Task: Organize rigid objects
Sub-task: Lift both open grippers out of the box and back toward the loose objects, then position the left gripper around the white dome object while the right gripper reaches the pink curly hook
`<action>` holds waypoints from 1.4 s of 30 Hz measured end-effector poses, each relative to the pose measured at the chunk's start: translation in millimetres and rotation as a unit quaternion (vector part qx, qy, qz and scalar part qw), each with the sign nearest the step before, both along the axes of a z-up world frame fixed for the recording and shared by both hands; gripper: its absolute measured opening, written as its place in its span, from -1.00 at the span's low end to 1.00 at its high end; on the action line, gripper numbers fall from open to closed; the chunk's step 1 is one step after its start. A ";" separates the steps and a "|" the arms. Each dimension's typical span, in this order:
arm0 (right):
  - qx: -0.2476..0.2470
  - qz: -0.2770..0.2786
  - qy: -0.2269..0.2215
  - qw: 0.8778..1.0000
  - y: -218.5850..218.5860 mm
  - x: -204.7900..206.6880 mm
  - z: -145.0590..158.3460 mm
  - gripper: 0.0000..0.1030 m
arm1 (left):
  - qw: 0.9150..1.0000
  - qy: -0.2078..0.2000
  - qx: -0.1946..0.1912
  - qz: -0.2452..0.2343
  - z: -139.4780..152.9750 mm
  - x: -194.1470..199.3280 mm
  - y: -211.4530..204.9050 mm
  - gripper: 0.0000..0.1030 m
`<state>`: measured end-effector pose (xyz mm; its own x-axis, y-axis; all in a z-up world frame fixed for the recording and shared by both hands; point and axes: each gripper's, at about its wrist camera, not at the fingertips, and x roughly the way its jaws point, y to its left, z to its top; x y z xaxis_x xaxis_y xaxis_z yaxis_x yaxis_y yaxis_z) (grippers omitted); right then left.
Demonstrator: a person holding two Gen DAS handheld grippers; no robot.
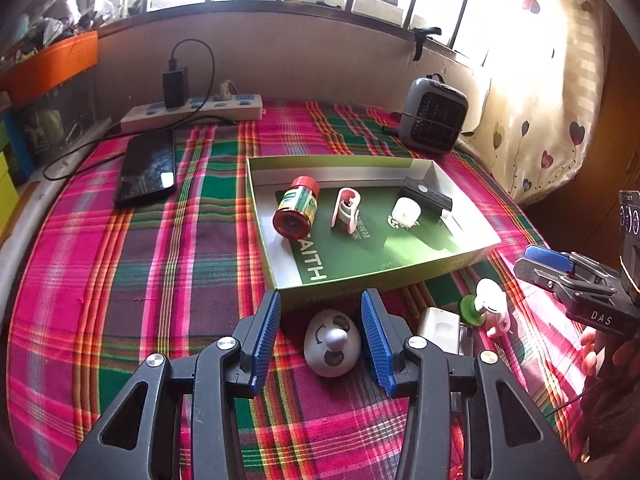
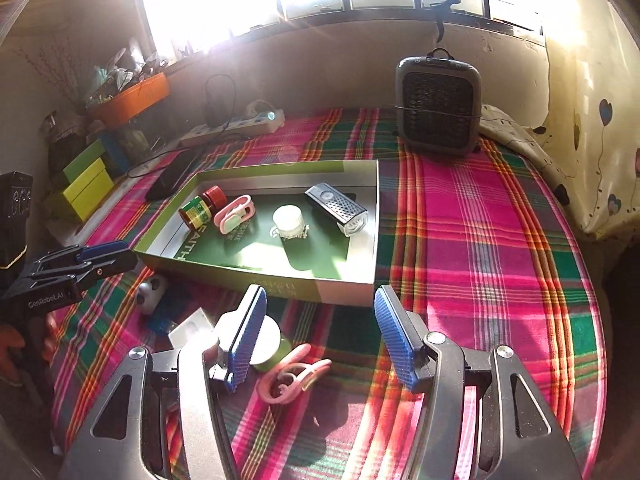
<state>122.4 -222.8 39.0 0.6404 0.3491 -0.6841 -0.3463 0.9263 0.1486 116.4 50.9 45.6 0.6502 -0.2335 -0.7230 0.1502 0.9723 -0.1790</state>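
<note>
I see my left gripper spread around the white egg-shaped toy on the plaid surface, pads not touching it, just near the green box. My right gripper gapes empty, a pink clip lying loose between its fingers.

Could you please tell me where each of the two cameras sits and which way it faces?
Left wrist: on the left hand-held gripper, angled down at the white face toy before the green box; right hand-held gripper at the right edge.
Right wrist: on the right hand-held gripper, above the pink clip; left hand-held gripper at the left edge.
Shared: box, toy, plaid cloth.
</note>
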 end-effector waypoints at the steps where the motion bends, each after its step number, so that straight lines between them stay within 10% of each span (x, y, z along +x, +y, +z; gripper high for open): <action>1: -0.003 -0.003 0.000 1.000 -0.8 -3.5 -1.5 0.12 | 1.000 0.001 -0.003 0.002 -1.6 -2.6 2.6 -0.20; 42: -0.062 -0.072 0.037 0.995 15.1 -24.8 -39.7 0.13 | 0.997 0.042 -0.046 -0.036 -34.1 -5.5 3.7 0.12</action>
<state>97.6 -207.7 -0.7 0.6234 0.1676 -0.7637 -0.2008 0.9783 0.0508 111.0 54.6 11.5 0.5682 -0.3443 -0.7474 0.1992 0.9388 -0.2811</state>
